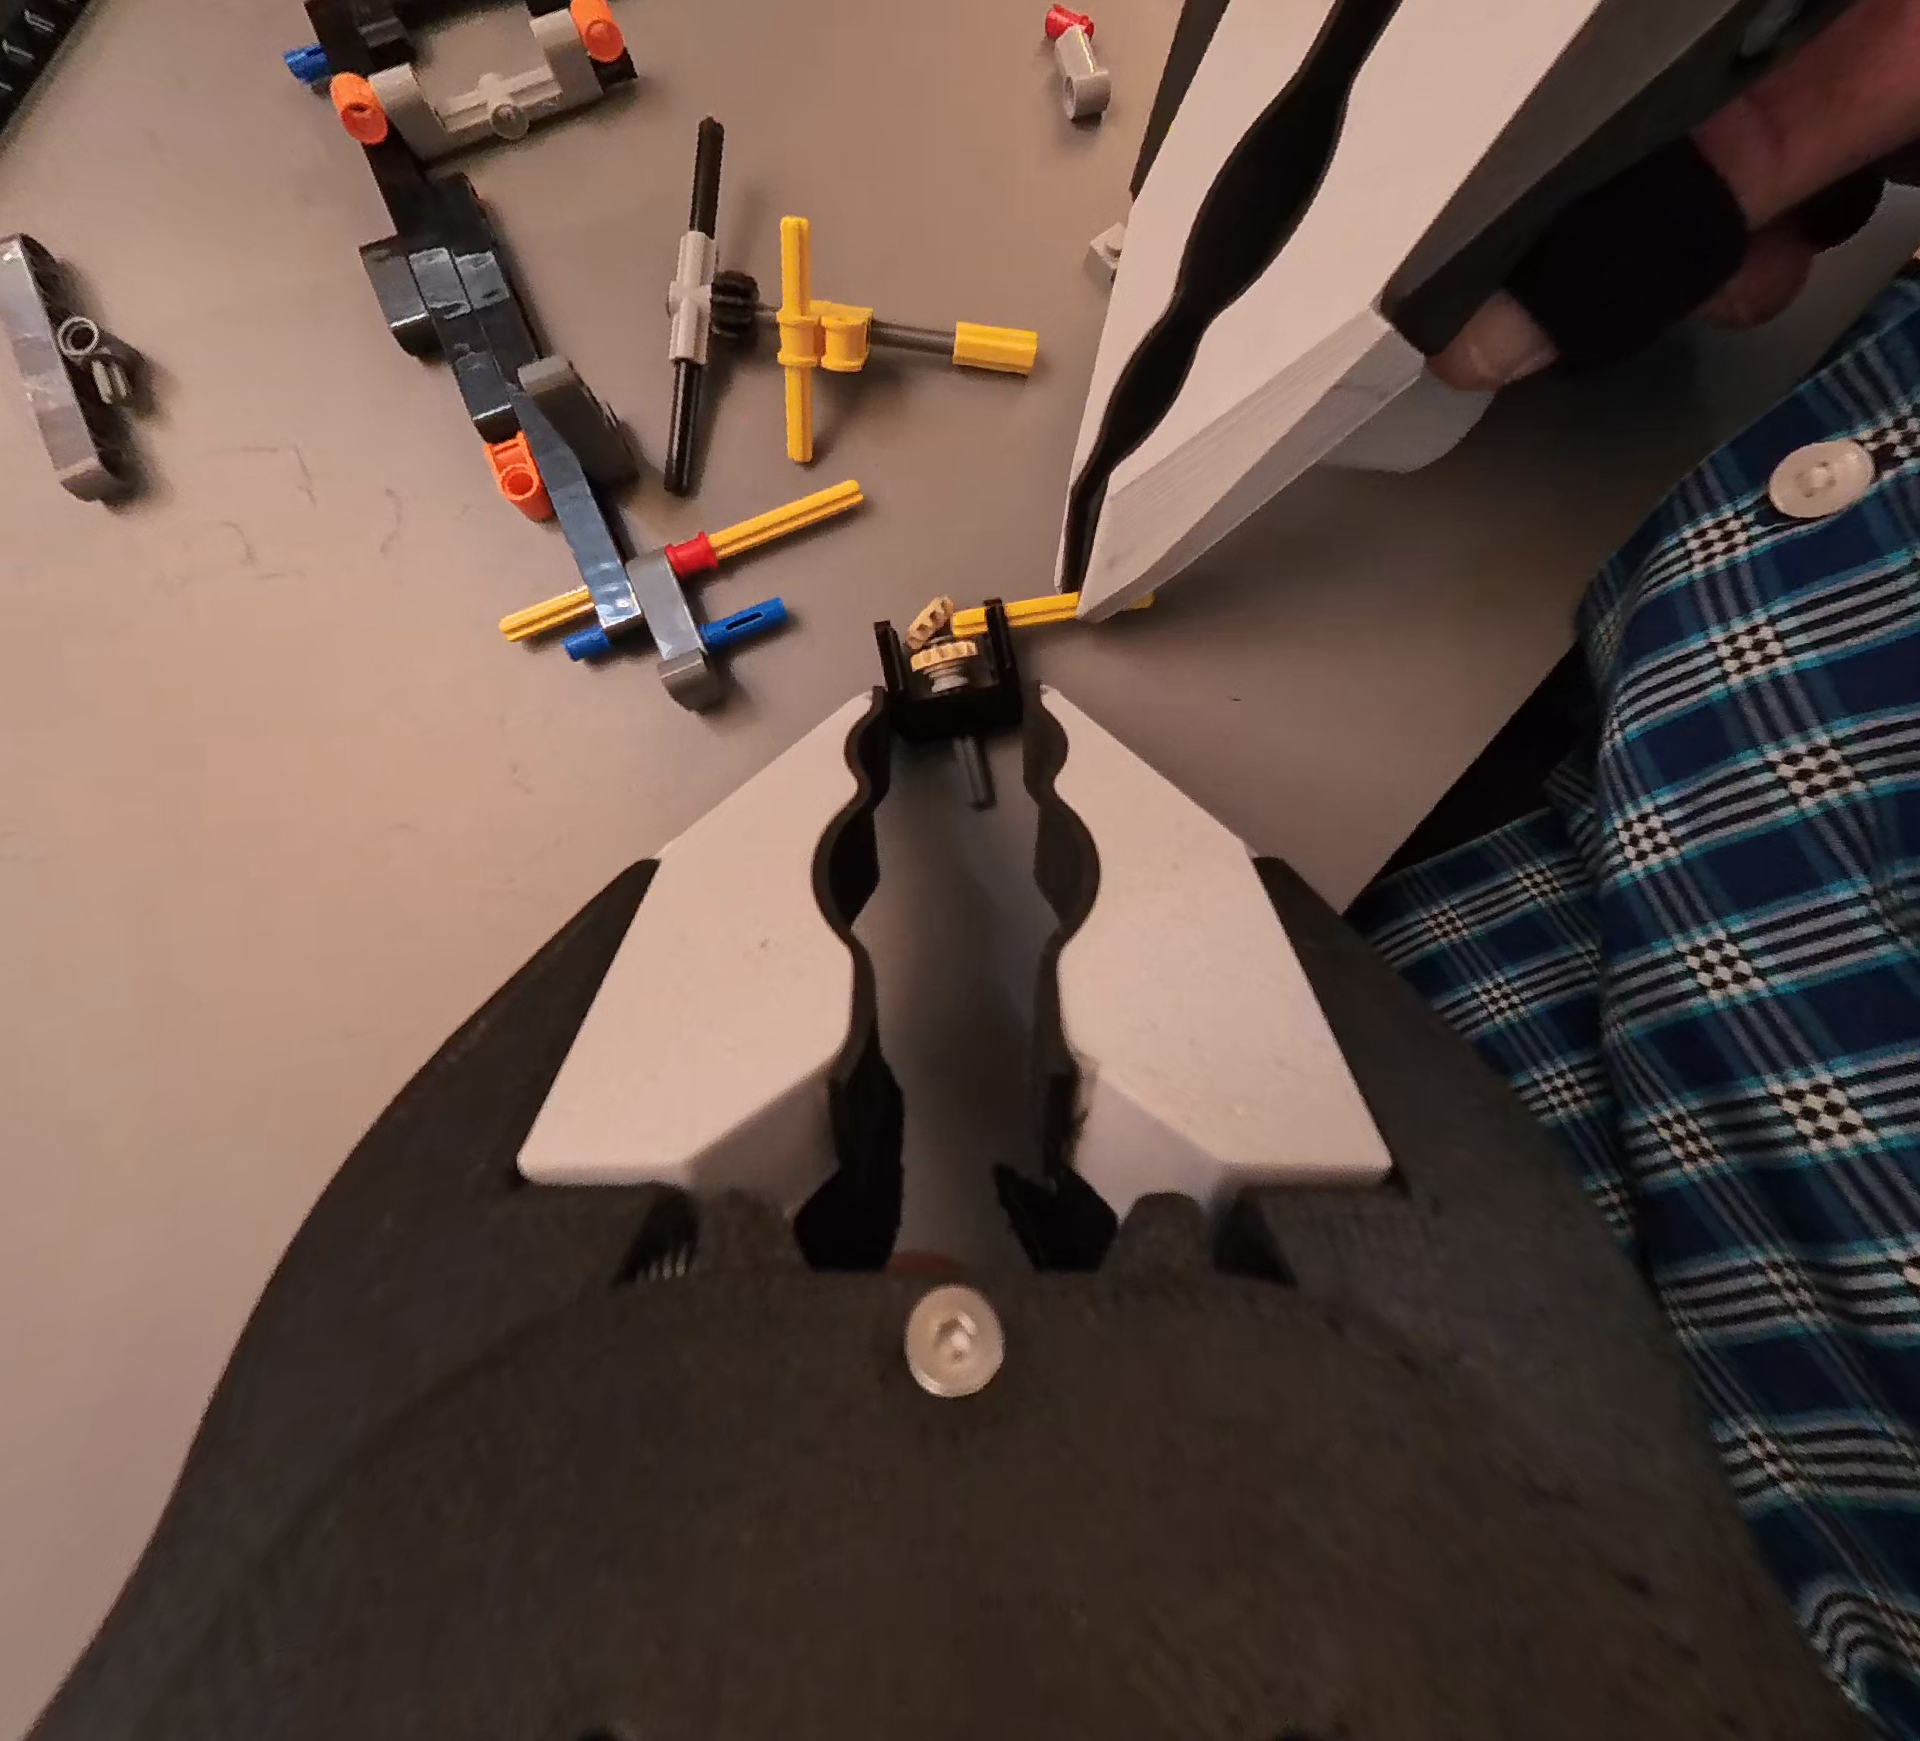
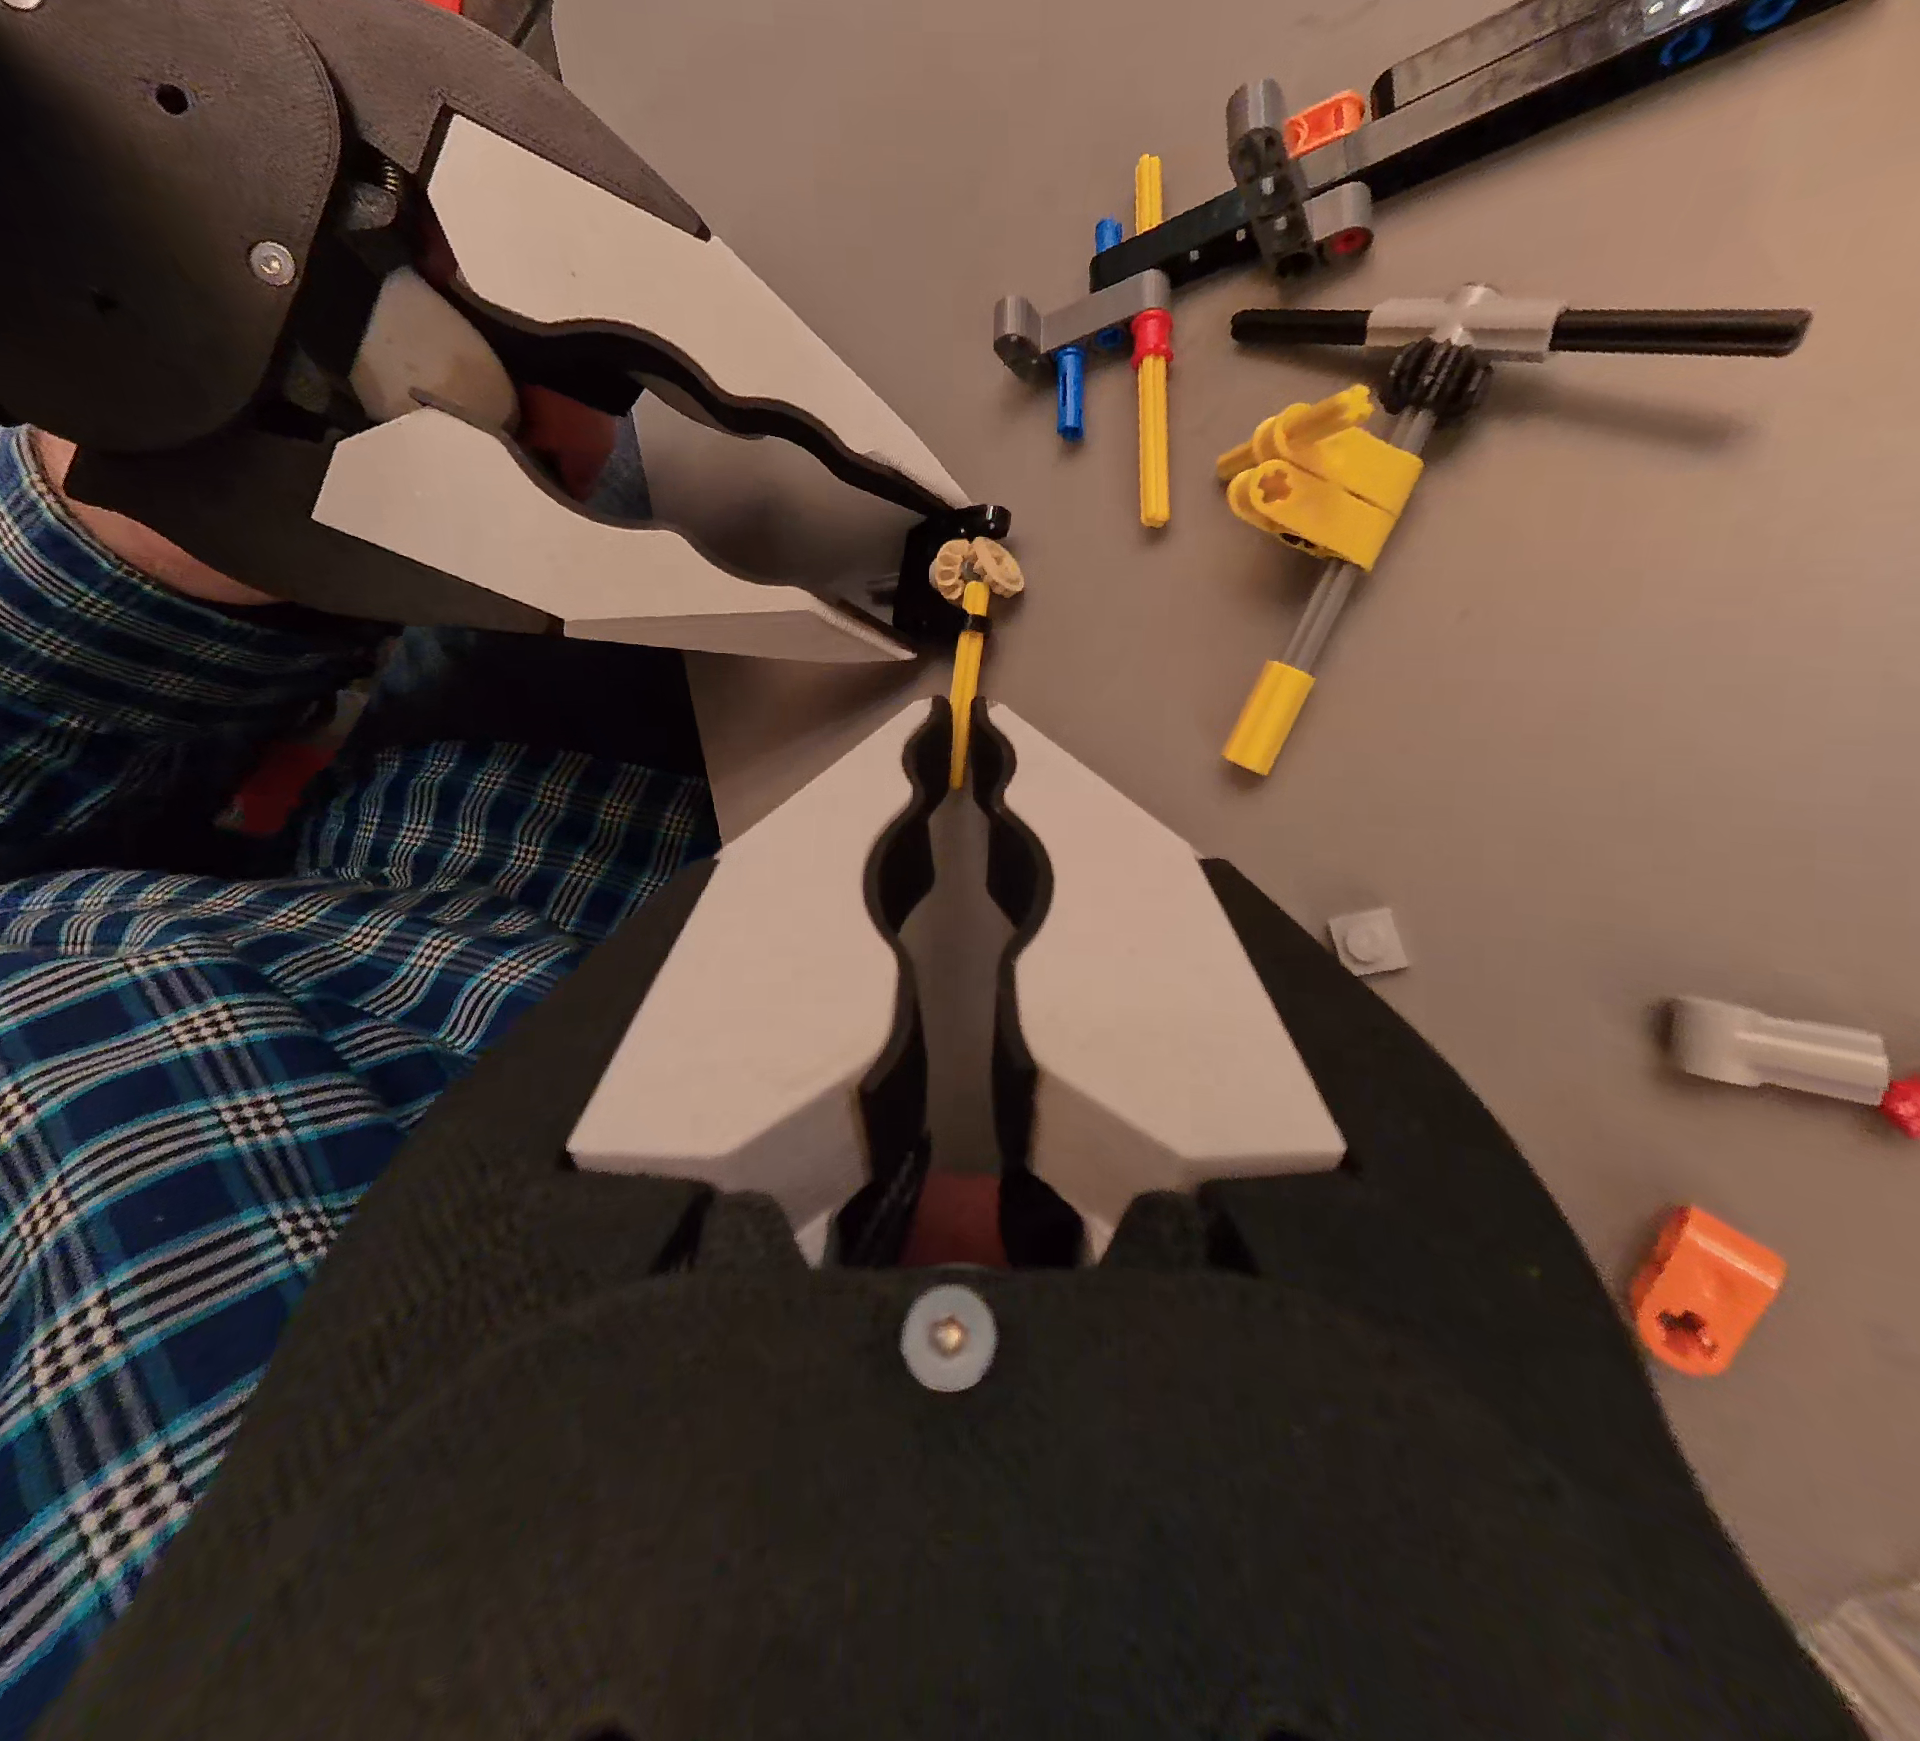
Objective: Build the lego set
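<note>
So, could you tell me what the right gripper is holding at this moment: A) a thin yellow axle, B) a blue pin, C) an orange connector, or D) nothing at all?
A: the right gripper is shut on the thin yellow axle, whose far end passes through the small black frame with tan gears held by the left gripper.

Both wrist cams close, facing; share yellow axle (image 1: 1016,613)
</note>
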Motion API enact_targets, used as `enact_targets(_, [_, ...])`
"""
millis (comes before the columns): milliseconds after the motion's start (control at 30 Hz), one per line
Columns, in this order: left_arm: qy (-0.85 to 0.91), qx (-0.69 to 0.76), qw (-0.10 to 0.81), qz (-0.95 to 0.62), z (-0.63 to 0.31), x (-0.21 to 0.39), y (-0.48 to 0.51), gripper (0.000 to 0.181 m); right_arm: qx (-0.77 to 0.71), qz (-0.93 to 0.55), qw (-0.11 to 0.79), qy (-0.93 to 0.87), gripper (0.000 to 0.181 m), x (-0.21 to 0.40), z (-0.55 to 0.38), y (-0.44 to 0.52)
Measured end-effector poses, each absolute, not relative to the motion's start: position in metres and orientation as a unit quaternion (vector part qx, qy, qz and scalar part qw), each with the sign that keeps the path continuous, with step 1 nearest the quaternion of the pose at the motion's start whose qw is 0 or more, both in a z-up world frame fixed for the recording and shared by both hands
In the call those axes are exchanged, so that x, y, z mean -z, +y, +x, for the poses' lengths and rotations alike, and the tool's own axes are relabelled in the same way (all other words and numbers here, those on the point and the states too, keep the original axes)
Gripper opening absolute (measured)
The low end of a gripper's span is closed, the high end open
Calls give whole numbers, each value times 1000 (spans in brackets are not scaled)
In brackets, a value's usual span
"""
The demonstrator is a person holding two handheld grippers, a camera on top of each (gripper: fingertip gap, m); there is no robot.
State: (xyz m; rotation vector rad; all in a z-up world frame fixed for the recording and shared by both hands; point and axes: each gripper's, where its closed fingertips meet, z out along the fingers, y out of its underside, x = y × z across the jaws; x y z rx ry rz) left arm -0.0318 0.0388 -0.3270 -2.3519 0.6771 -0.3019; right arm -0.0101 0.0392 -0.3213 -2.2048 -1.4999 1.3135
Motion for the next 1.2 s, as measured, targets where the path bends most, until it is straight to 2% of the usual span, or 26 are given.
enact_targets(833, [292, 107, 321, -895, -29, 326, 38, 23, -453, -729, 79, -506, 2, 319, -14, 38])
enact_targets(1033, [290, 109, 322, -895, -29, 326, 38, 23, -460, -713, 106, -518, 12, 311, -9, 44])
enact_targets(1200, [290, 107, 322, -895, -28, 325, 38, 23, -446, -661, 138, -588, 32, 307, -21, 50])
